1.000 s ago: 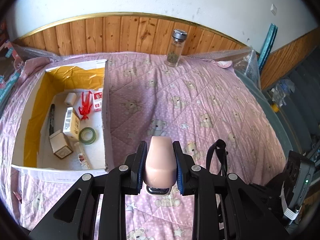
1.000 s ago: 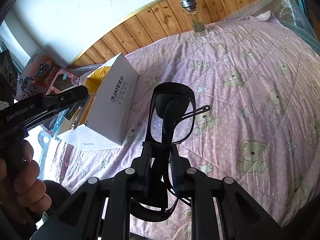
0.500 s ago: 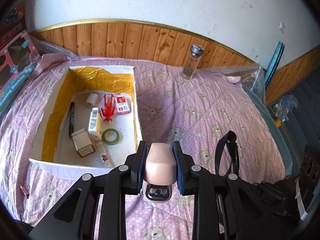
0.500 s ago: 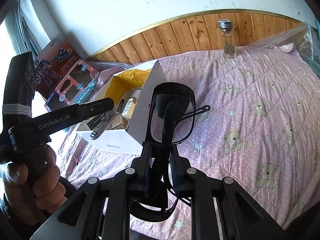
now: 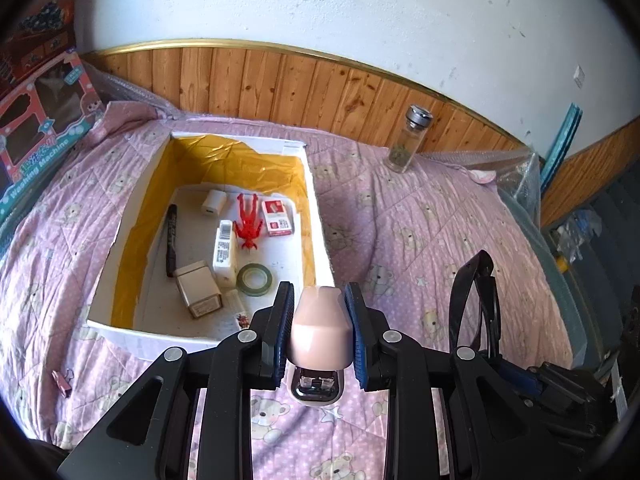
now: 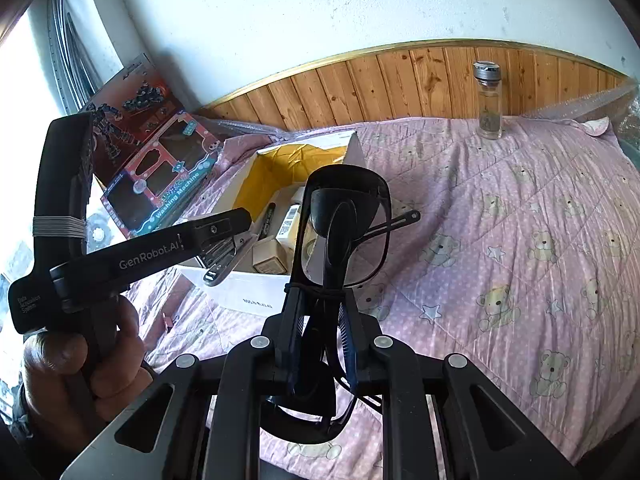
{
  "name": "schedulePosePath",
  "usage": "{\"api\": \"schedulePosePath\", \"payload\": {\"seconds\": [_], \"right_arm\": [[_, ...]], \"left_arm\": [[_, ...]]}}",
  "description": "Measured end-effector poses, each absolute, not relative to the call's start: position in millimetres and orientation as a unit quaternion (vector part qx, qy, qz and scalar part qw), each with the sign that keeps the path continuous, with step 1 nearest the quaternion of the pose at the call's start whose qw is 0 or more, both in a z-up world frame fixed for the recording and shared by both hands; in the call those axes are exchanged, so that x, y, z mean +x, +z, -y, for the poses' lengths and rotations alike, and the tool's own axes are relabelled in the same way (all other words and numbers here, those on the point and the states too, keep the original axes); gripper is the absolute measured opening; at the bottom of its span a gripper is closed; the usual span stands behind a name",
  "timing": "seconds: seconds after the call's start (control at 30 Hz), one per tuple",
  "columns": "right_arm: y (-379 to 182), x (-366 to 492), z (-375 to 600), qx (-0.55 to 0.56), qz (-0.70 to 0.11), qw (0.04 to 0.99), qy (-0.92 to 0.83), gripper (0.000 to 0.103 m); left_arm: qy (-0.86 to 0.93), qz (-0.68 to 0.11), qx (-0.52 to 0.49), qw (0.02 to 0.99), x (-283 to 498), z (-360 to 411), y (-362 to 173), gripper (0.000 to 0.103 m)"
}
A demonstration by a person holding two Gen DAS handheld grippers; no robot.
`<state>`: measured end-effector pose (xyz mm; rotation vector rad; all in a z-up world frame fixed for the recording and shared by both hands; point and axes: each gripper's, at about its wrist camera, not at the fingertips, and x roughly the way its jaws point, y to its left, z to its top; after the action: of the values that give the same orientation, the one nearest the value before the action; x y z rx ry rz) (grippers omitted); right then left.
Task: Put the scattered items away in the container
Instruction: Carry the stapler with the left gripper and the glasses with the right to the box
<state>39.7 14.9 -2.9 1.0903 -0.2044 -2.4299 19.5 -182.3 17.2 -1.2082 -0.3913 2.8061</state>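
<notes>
My left gripper (image 5: 320,312) is shut on a pink stapler (image 5: 319,330) and holds it in the air near the front right corner of the white box with yellow lining (image 5: 314,200). The box holds several small items, among them a red figure (image 5: 249,222), a black marker (image 5: 172,240) and a green tape roll (image 5: 254,276). My right gripper (image 6: 322,316) is shut on black sunglasses (image 6: 346,224), held up in the air to the right of the box (image 6: 256,298). The left gripper (image 6: 224,236) with the stapler (image 6: 226,258) also shows in the right wrist view.
A glass bottle with a metal cap (image 5: 408,140) stands on the pink bear quilt (image 5: 420,240) by the wooden wall panel. A small pink clip (image 5: 62,378) lies on the quilt left of the box. Toy boxes (image 5: 36,120) lean at the far left.
Both grippers have moved left toward the box and risen, each with its item. The box interior now shows more fully in the left wrist view.
</notes>
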Motion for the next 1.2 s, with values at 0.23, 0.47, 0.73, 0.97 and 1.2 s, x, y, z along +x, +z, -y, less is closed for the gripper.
{"api": "schedulePosePath", "payload": {"seconds": [0.23,0.47,0.73,0.97,1.2], "right_arm": [[7.4,39.0,2.3,0.388,0.065,0.246,-0.886,0.019],[17.6,34.5,20.1,0.379,0.055,0.260,-0.886,0.019],[28.3,26.5,47.9,0.370,0.042,0.283,-0.884,0.019],[42.0,12.5,69.4,0.355,0.027,0.299,-0.885,0.019],[52.9,-13.1,81.5,0.339,0.011,0.295,-0.893,0.019]], "left_arm": [[0.909,0.155,-0.386,0.016,20.5,213.7,18.4,0.026],[0.908,0.182,-0.378,-0.004,19.8,251.7,22.3,0.026],[0.909,0.202,-0.363,-0.033,16.7,295.9,31.0,0.026],[0.907,0.222,-0.357,-0.039,4.7,323.5,37.2,0.026],[0.911,0.218,-0.349,-0.031,-26.5,329.4,50.2,0.026]]}}
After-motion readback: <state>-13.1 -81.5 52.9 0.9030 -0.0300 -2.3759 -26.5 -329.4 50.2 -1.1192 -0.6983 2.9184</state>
